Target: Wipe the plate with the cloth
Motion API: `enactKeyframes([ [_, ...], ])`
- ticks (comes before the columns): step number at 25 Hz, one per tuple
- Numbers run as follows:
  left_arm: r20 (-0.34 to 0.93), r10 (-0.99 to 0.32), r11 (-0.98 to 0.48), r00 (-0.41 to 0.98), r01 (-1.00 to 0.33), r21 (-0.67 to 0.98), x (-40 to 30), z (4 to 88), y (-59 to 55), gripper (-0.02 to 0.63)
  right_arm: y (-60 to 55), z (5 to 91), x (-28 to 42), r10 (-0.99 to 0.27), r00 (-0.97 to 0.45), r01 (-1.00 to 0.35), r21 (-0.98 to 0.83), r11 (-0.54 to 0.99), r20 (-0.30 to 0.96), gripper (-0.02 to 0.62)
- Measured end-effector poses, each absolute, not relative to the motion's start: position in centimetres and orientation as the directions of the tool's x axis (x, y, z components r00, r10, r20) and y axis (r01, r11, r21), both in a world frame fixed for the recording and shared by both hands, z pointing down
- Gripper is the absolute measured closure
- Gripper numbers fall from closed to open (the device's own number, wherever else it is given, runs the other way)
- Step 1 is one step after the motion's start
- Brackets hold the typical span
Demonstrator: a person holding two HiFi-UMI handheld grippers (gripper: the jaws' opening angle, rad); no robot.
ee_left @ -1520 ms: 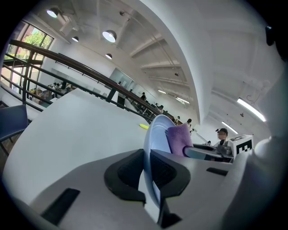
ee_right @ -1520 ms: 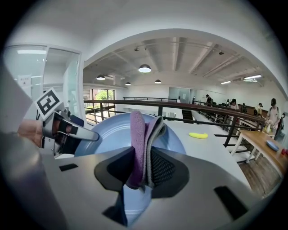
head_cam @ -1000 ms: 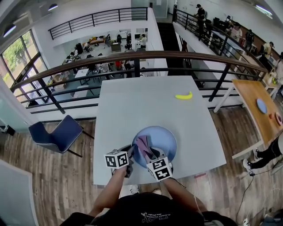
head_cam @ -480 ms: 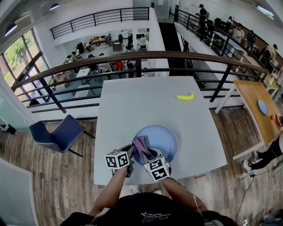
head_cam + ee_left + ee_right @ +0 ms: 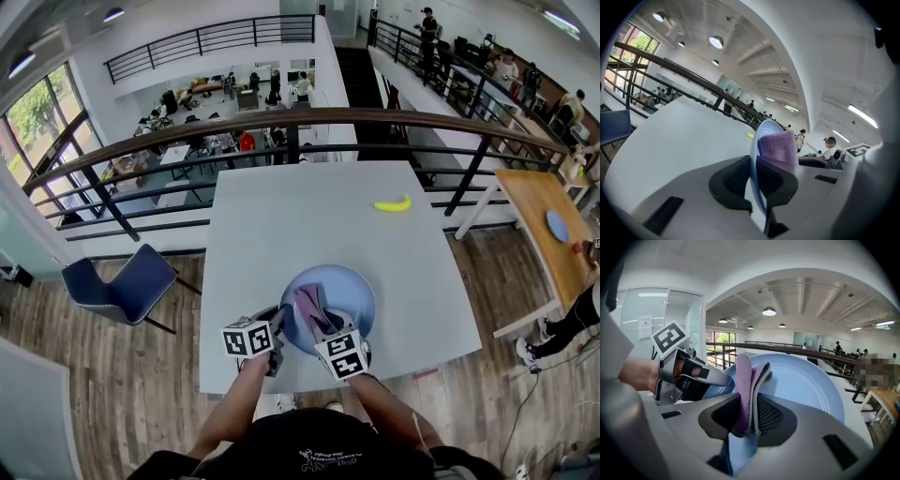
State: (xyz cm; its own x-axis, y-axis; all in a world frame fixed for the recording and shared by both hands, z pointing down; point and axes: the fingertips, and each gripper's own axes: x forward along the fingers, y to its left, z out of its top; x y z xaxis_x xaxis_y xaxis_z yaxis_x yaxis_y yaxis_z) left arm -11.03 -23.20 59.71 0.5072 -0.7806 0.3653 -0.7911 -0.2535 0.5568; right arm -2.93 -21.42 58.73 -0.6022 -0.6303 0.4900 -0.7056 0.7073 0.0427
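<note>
- Plate [image 5: 345, 289] lies at the near edge of the desk [image 5: 300, 220]. Its near-left rim is pinched by the left gripper [image 5: 753, 178], fingers clenched on it.
- Cloth [image 5: 744, 380], purple and folded, is clamped in the fingers of the right gripper [image 5: 751, 417]. It rests on the plate's near-left part, just beside the left grip.
- Fold's long axis runs away from the person. Most of the bare plate lies ahead and to the right of the cloth, so the right hand's stroke probably goes that way.
</note>
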Motion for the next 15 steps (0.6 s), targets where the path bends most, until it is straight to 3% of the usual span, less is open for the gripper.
enactKeyframes([
  [15, 0.363, -0.783, -0.255, 0.506, -0.793, 0.554, -10.6, 59.9, -23.1, 0.574, -24.3, 59.4, 4.6, -0.726, -0.485, -0.794, 0.103, 0.6, 0.487, 0.492],
])
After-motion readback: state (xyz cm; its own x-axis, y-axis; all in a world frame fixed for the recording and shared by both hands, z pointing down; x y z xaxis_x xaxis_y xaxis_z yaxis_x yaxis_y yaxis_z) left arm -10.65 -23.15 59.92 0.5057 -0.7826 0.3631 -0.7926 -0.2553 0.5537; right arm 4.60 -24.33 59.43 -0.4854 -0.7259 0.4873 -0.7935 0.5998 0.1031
